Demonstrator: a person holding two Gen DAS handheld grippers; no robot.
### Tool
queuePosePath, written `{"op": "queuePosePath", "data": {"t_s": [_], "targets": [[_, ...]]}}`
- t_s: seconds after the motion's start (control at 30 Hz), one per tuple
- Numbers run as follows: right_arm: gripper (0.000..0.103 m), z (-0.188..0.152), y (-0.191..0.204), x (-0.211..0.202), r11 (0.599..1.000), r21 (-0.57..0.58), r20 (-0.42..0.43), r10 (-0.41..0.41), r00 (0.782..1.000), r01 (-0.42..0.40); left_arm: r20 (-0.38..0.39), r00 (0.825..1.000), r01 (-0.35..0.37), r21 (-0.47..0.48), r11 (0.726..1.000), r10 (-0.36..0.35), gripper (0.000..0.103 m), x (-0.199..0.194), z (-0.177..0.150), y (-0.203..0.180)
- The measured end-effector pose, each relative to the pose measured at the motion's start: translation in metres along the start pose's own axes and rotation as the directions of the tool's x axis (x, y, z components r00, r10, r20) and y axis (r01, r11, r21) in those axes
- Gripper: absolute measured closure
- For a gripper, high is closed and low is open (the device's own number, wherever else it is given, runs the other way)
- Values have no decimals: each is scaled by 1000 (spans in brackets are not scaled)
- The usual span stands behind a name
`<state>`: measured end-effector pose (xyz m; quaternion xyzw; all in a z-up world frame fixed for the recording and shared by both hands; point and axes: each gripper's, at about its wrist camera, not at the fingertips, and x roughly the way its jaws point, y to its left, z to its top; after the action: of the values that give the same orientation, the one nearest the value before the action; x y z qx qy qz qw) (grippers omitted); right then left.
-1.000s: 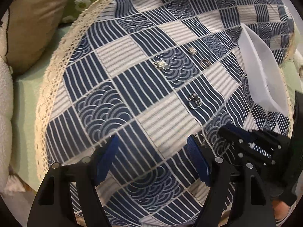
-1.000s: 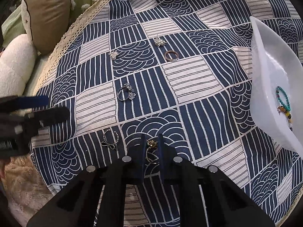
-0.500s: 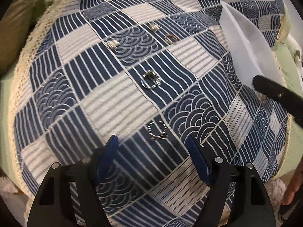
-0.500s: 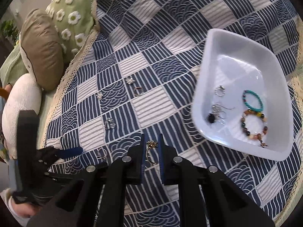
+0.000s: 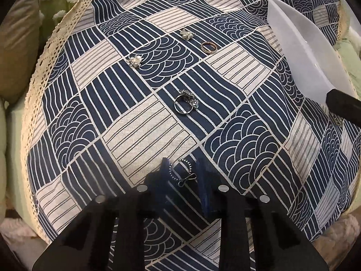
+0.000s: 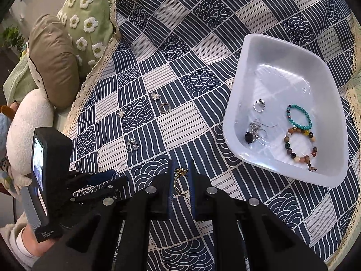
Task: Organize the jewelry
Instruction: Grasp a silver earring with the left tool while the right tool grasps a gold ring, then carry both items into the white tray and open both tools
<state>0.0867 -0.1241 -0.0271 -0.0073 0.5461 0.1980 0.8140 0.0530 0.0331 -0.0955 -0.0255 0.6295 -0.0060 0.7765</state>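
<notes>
My left gripper [image 5: 183, 172] is down on the blue patterned cloth [image 5: 237, 144], its jaws narrowed around a dark beaded ring with a bow [image 5: 183, 173]; I cannot tell whether the pads touch it. My right gripper [image 6: 180, 176] is shut on a gold ring [image 6: 179, 180], held above the cloth, left of the white tray [image 6: 234, 122]. Still on the cloth: a silver ring [image 5: 185, 104], a rose-gold band [image 5: 209, 47] and two pearl pieces [image 5: 135, 61] [image 5: 187, 33]. The tray holds two bead bracelets [image 6: 299, 119], a ring and earrings.
Green daisy cushion [image 6: 88, 22], brown cushion [image 6: 54, 61] and white plush [image 6: 29, 122] lie left of the cloth's lace edge [image 5: 42, 67]. The tray's wall [image 5: 300, 52] rises at right in the left wrist view. The left gripper body [image 6: 49, 180] shows low left in the right wrist view.
My left gripper dropped to the cloth and narrowed its jaws around the bow ring. My right gripper kept holding the gold ring high above the cloth, shifting slightly.
</notes>
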Motion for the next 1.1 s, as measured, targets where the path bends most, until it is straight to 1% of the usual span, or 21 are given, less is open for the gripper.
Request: {"op": "queuePosePath", "data": {"t_s": [0.23,0.3,0.37,0.43,0.53,0.6,0.63,0.7,0.8,0.87,0.93,1.0,1.1], "targets": [[90,2,2,1,1000,5,-1,-1,1000,1,6,1000,13,16,1000,-13,80,-7,0,3],[90,4,0,-2,1000,12,11,3,1000,-3,17,999,42,10,999,-42,80,-16,1,3],[90,7,-3,-8,1000,14,25,2,1000,-2,43,996,73,9,997,-74,80,-30,3,2],[90,14,-10,-19,1000,28,54,-12,998,10,70,990,123,9,992,-124,80,-46,9,-2],[90,27,-32,-40,997,71,111,-40,993,32,115,979,164,33,986,-167,80,-65,22,-19],[90,35,-51,-54,992,104,153,-86,984,70,138,976,159,86,983,-170,80,-76,34,-38],[90,39,-62,-60,987,120,165,-122,979,103,148,973,163,97,982,-176,80,-79,41,-48],[90,45,-86,-68,978,153,186,-169,968,142,158,966,185,121,975,-203,80,-85,54,-67],[90,52,-115,-68,969,174,202,-211,956,177,178,954,216,147,965,-240,80,-87,76,-98],[90,54,-138,-55,960,197,176,-236,956,201,186,948,230,155,961,-257,80,-82,92,-118],[90,54,-153,-38,956,221,134,-228,965,195,185,948,230,168,959,-260,80,-69,111,-137],[90,53,-168,-24,951,237,94,-225,970,197,183,957,193,177,965,-225,80,-53,125,-154],[90,52,-186,-7,945,267,55,-211,976,189,154,965,184,182,966,-213,80,-28,141,-175]]}}
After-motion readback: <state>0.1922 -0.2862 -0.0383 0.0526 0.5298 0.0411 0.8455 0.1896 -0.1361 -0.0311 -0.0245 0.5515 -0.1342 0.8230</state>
